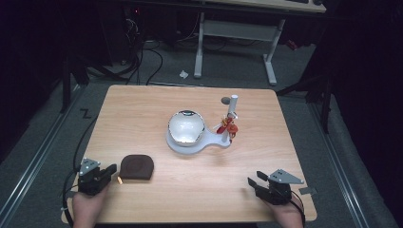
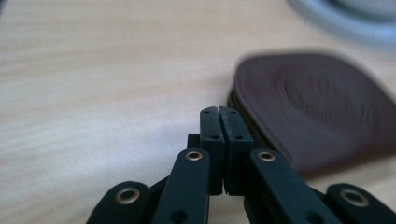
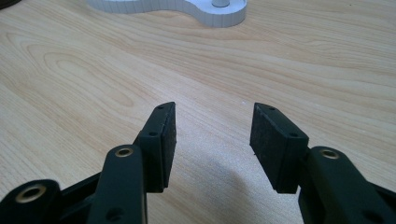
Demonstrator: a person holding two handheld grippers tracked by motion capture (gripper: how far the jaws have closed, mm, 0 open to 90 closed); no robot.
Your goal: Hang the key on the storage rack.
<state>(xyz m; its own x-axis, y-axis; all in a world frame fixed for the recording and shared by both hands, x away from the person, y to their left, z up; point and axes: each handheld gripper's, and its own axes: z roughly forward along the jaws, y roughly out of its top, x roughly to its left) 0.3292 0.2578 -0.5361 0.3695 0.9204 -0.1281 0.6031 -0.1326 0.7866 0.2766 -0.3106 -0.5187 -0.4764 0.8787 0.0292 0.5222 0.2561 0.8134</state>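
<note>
Left tool (image 2: 219, 114) sat at the near left of the tabletop (image 1: 142, 104) with its jaws clenched together and nothing between them. The task's thing, a brown pouch (image 1: 137, 167), lay flat just beside this tool, on the side toward the tabletop's middle; a small tan tab (image 1: 119, 180) showed at the pouch's near corner, between pouch and tool. In the left gripper view the pouch's (image 2: 317, 107) edge lay just beyond and to one side of the jaw tips, apart from them.

Right tool (image 3: 212, 133) rested at the near right with its jaws spread and nothing between them, well apart from the pouch.

Judged from this, the step in hand was a pick-up of the pouch with the left tool. Clenched jaws could not take it: they would have needed to spread first, then approach low along the tabletop so that one pad slid under the pouch's edge and the other came over it. Because the pouch lay flat and looked soft, a grip at the rim or at the tab would likely have held better than one pressed down from above.

Farther back, at the middle, stood a white base (image 1: 183, 145) carrying a shiny bowl (image 1: 186, 127), with a white post (image 1: 233, 105) and a red-orange object (image 1: 229, 126) beside it. These stood well apart from the pouch, and nothing lay in the left tool's path.
</note>
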